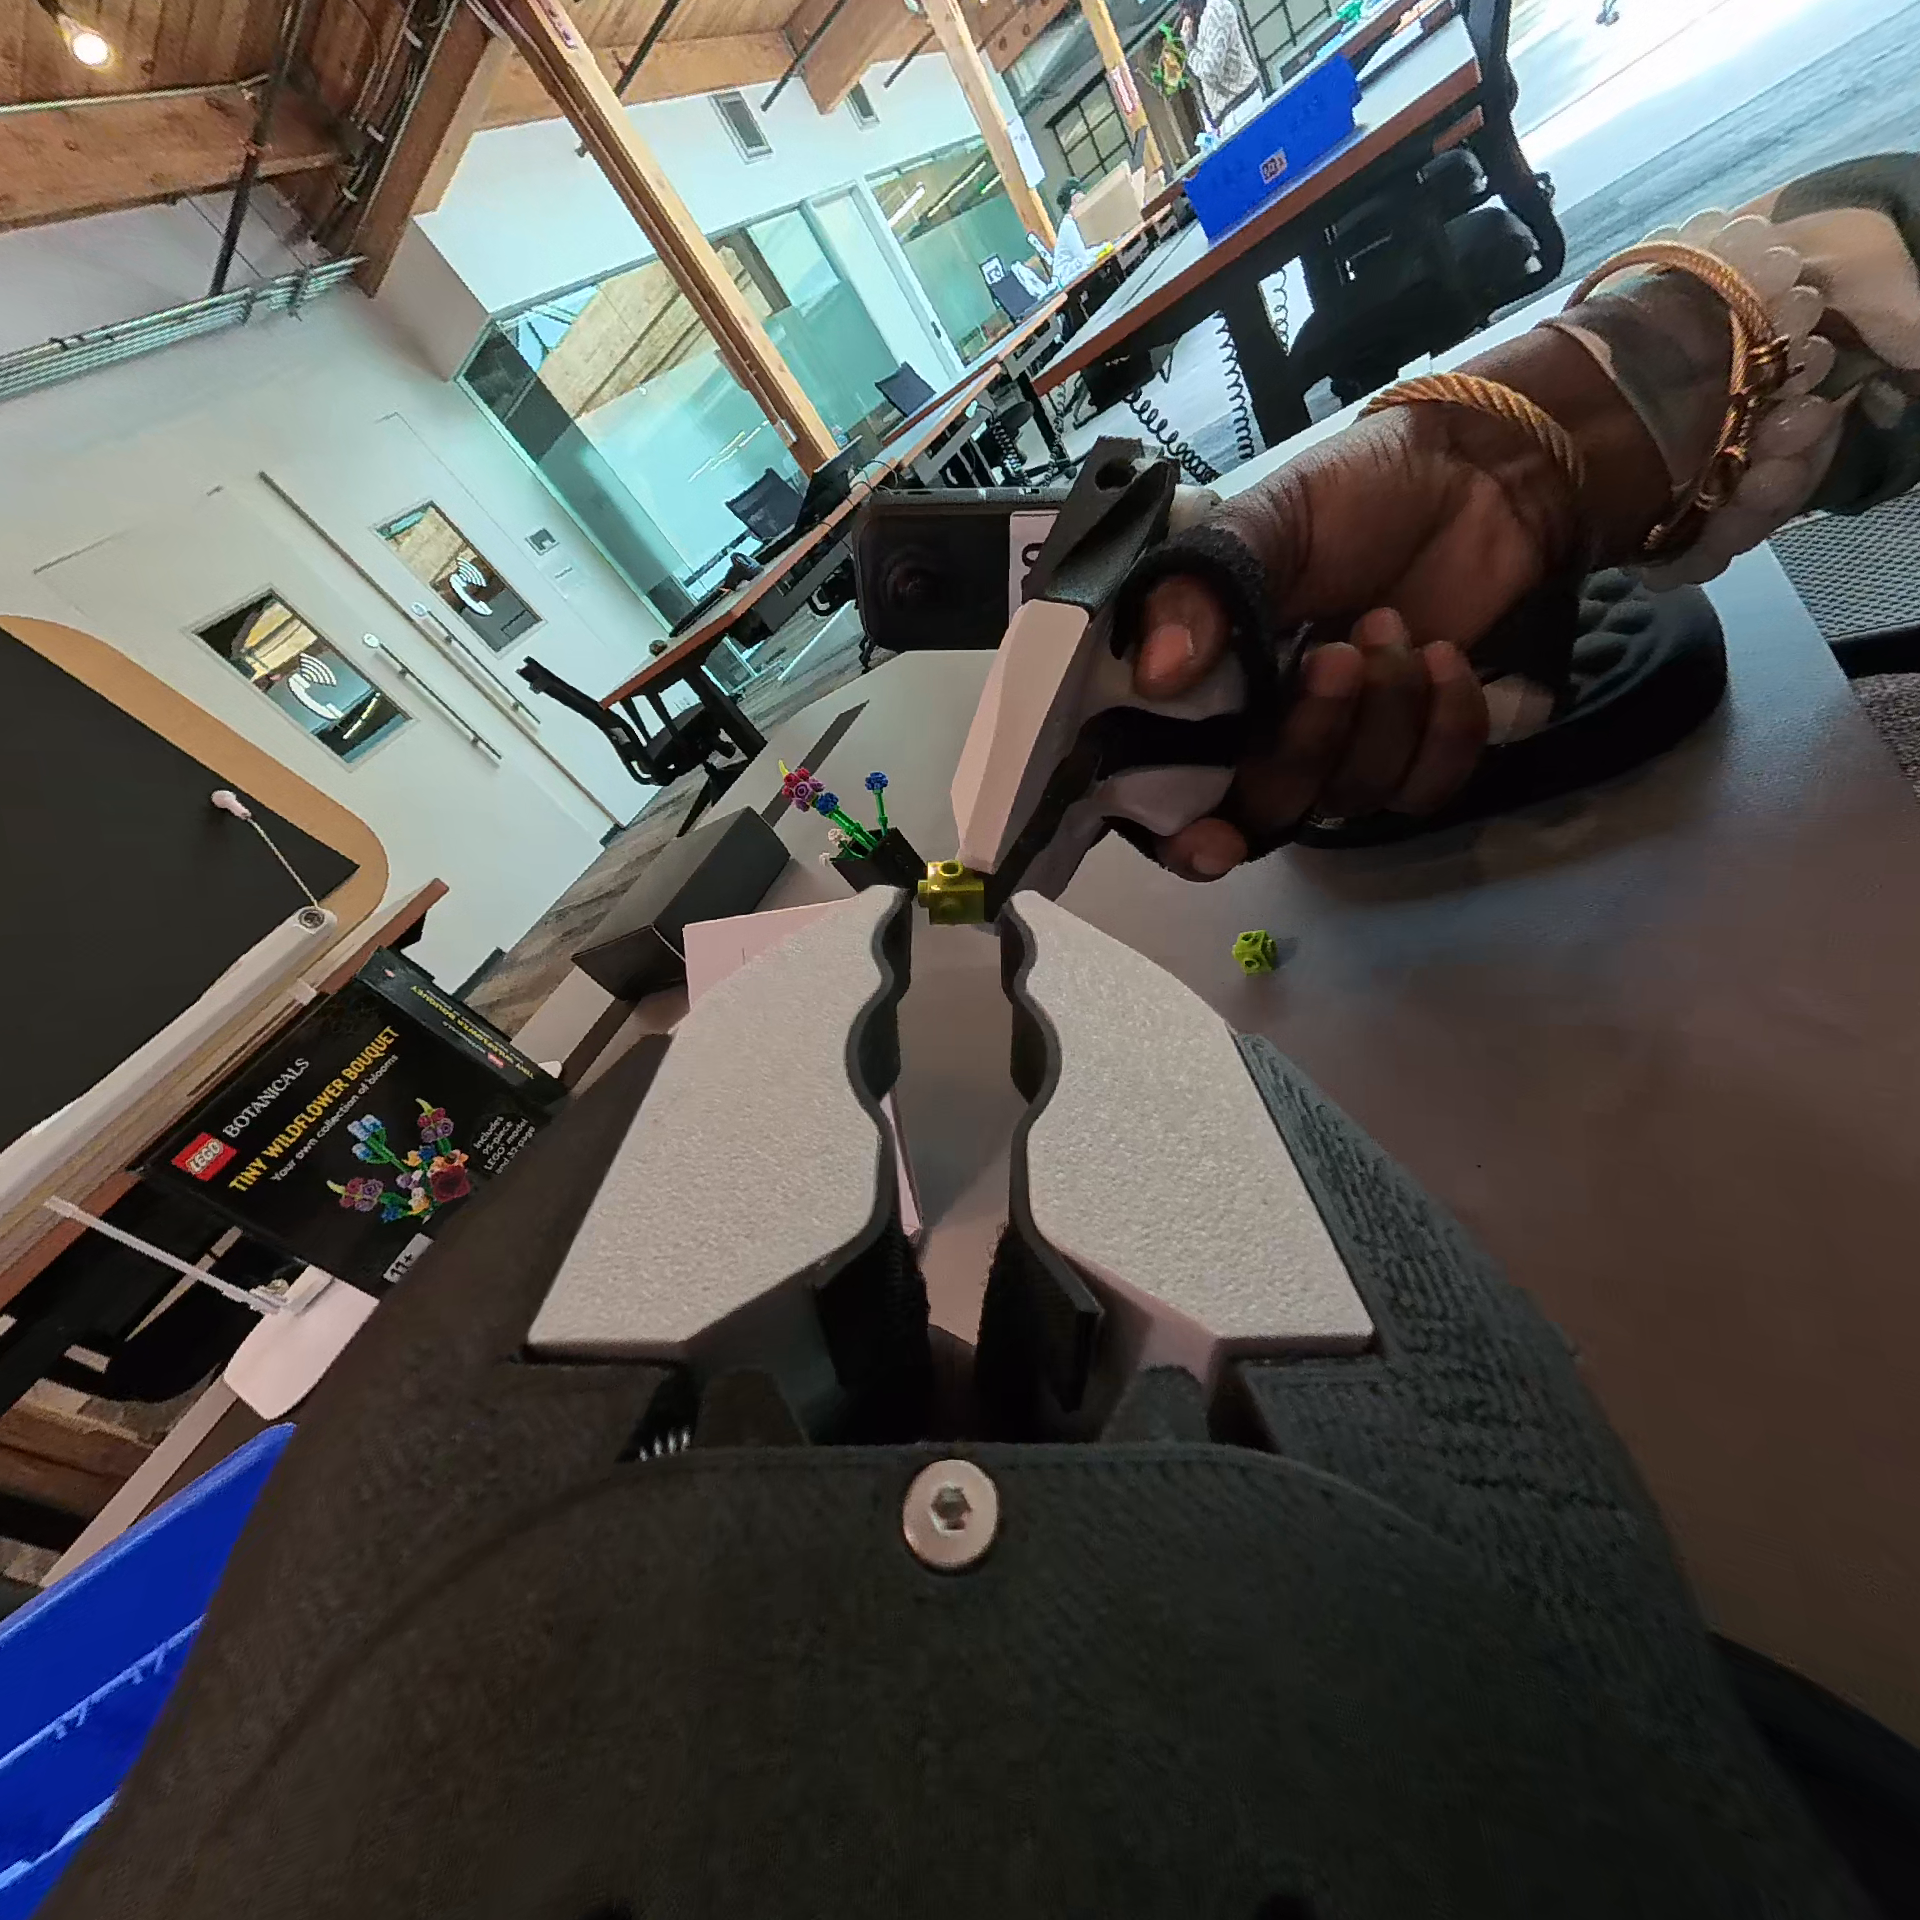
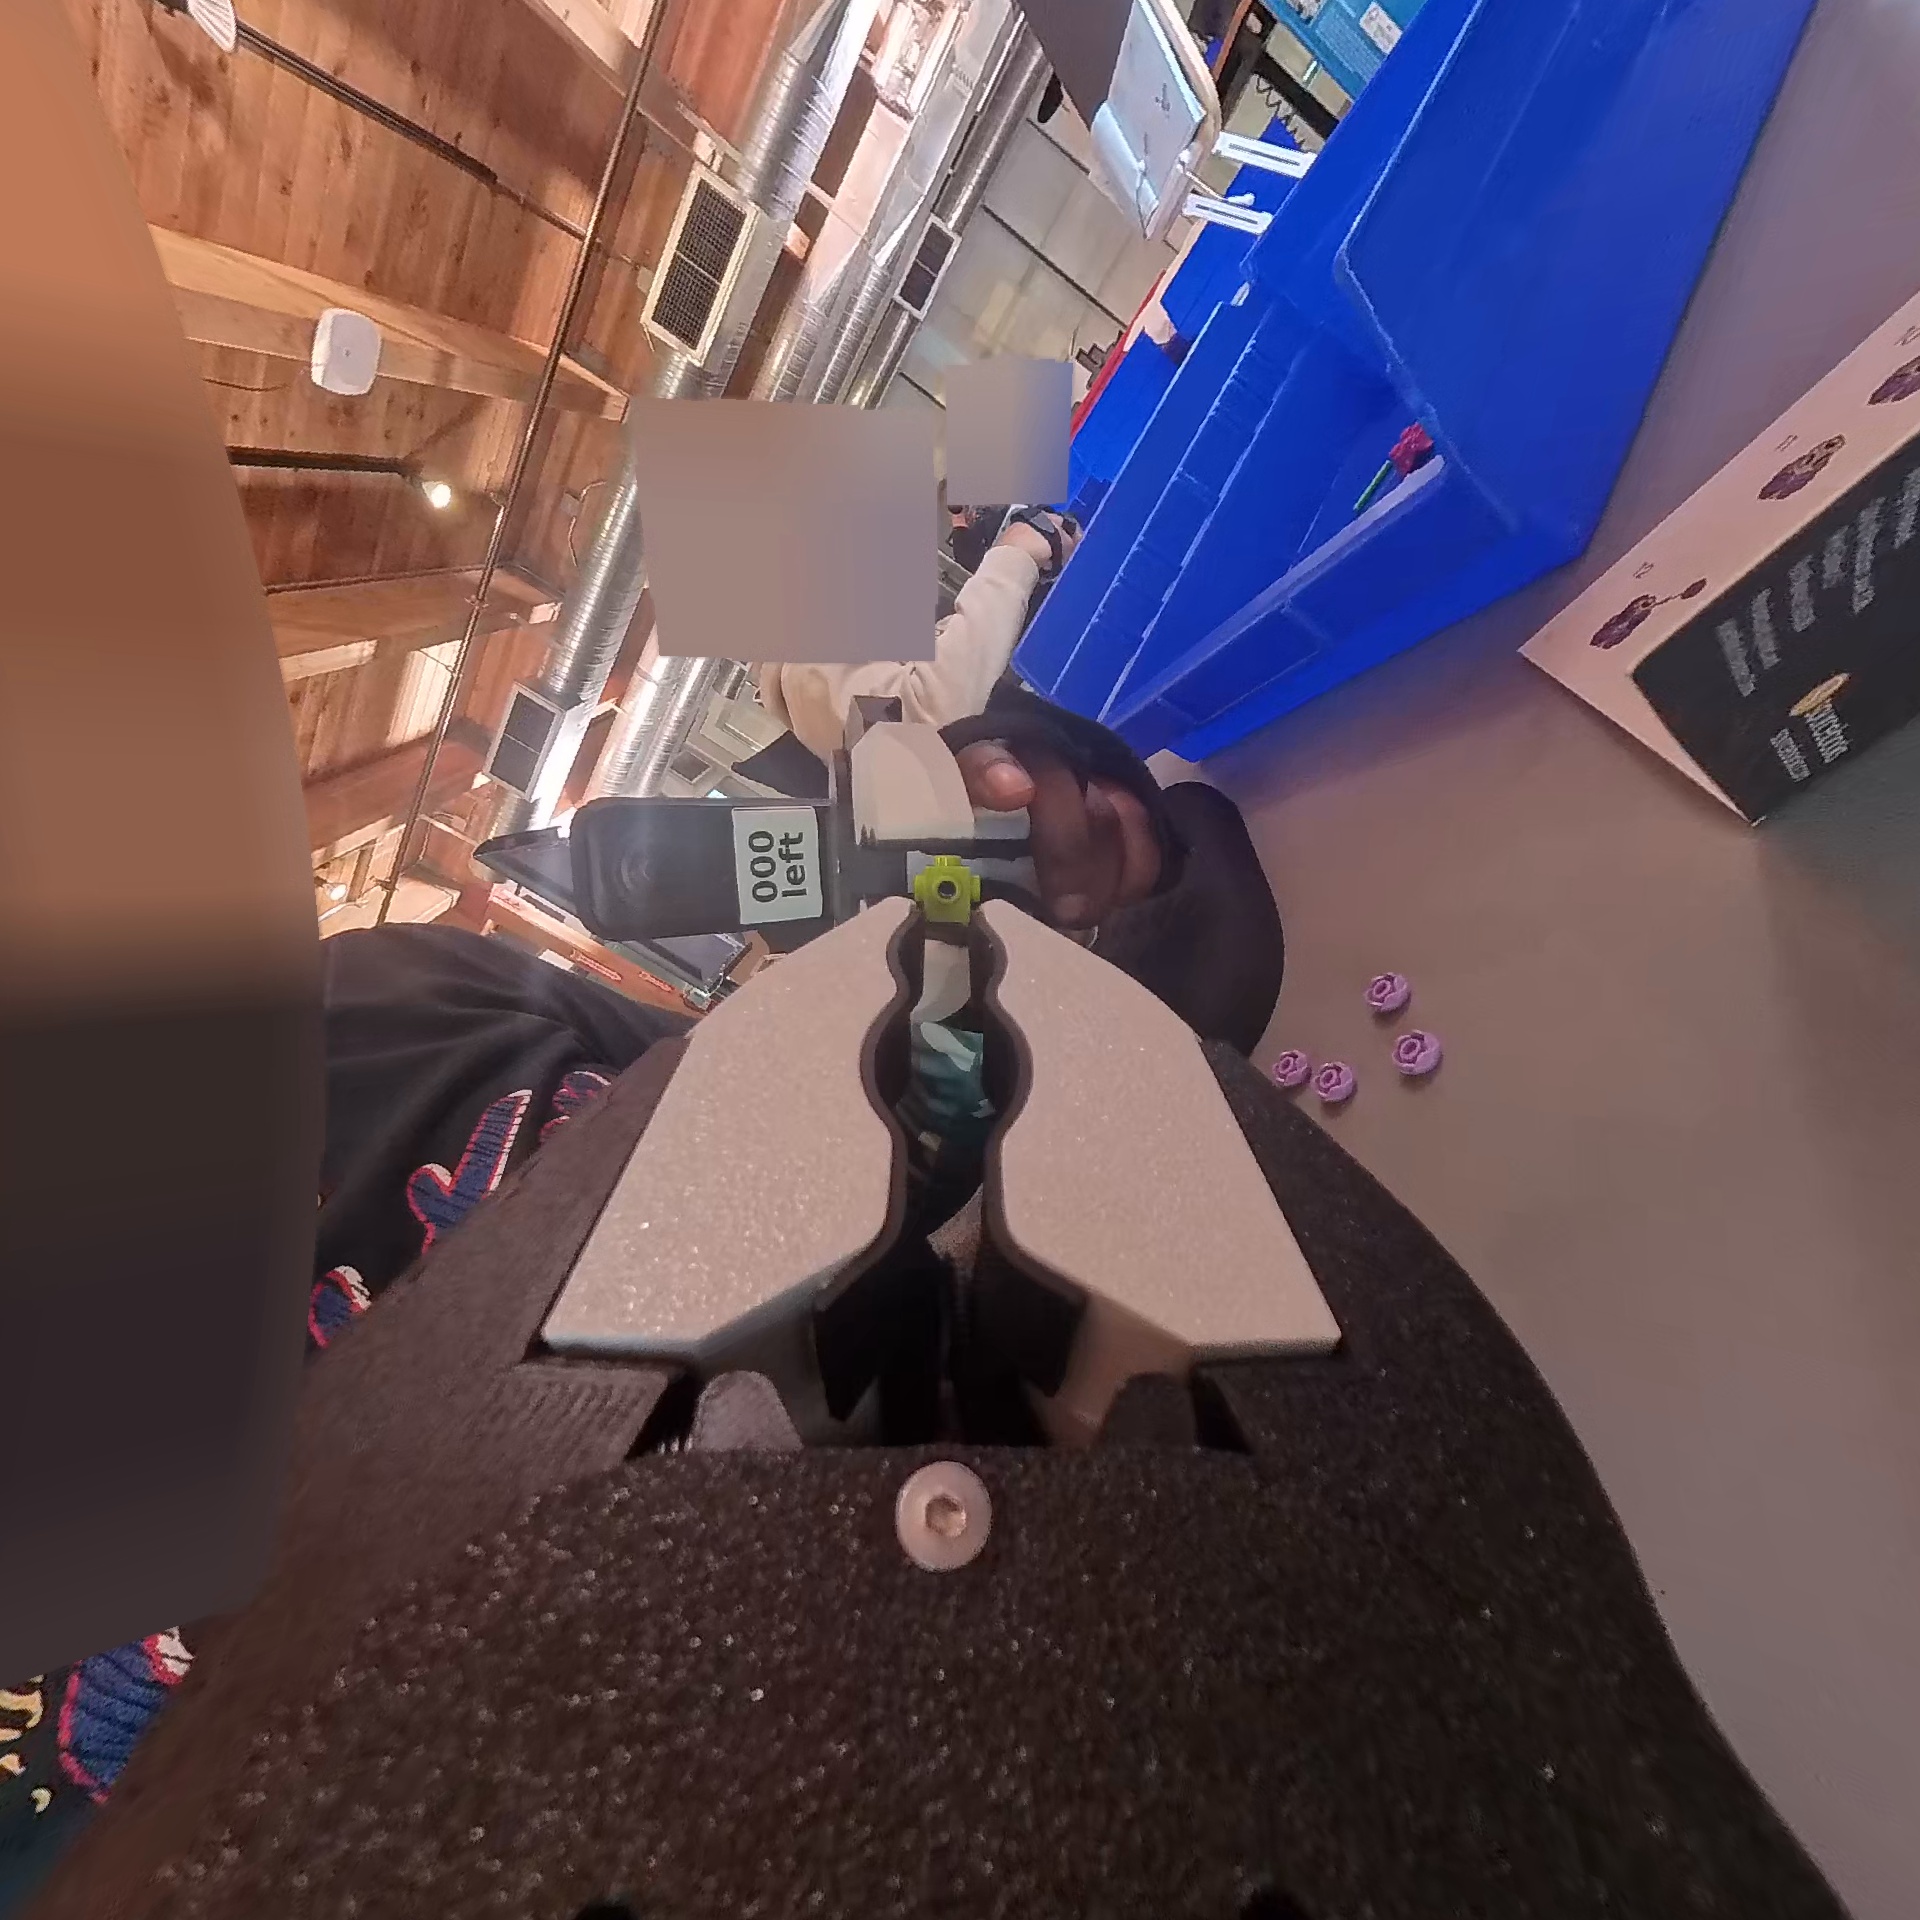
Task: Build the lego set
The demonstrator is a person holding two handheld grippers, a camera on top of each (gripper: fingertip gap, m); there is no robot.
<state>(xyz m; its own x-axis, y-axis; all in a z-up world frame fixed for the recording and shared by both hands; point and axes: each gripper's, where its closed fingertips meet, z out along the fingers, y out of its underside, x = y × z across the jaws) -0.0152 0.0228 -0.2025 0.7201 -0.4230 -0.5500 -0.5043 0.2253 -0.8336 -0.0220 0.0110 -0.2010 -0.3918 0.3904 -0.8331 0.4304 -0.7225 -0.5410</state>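
While both handheld grippers meet at the centre of each frame, a small lime-green studded cube brick (image 1: 954, 891) sits at their converging tips, raised above the grey tabletop (image 1: 1507, 1039). Left wrist view: the left gripper (image 1: 956, 920), with its grey textured fingers (image 1: 748, 1122) filling the lower centre, has its jaws parted by a narrow gap, the brick lying at the gap's far end; whether these tips press on it cannot be told. The right gripper (image 1: 987, 873) slants down from the upper right, held in a hand (image 1: 1382, 644) wearing gold bangles, and its tip touches the brick. Right wrist view: the right gripper's jaws are nearly together, pinching the brick (image 2: 947, 891) at their tips. A second lime-green brick (image 1: 1255, 950) lies on the table at right of centre. A small flower model in a black base (image 1: 868, 831) stands just behind the held brick. A black printed set box (image 1: 353, 1132) lies at left. Four purple round flower pieces (image 2: 1351, 1039) lie on the table at right, below a blue plastic bin (image 2: 1403, 416).
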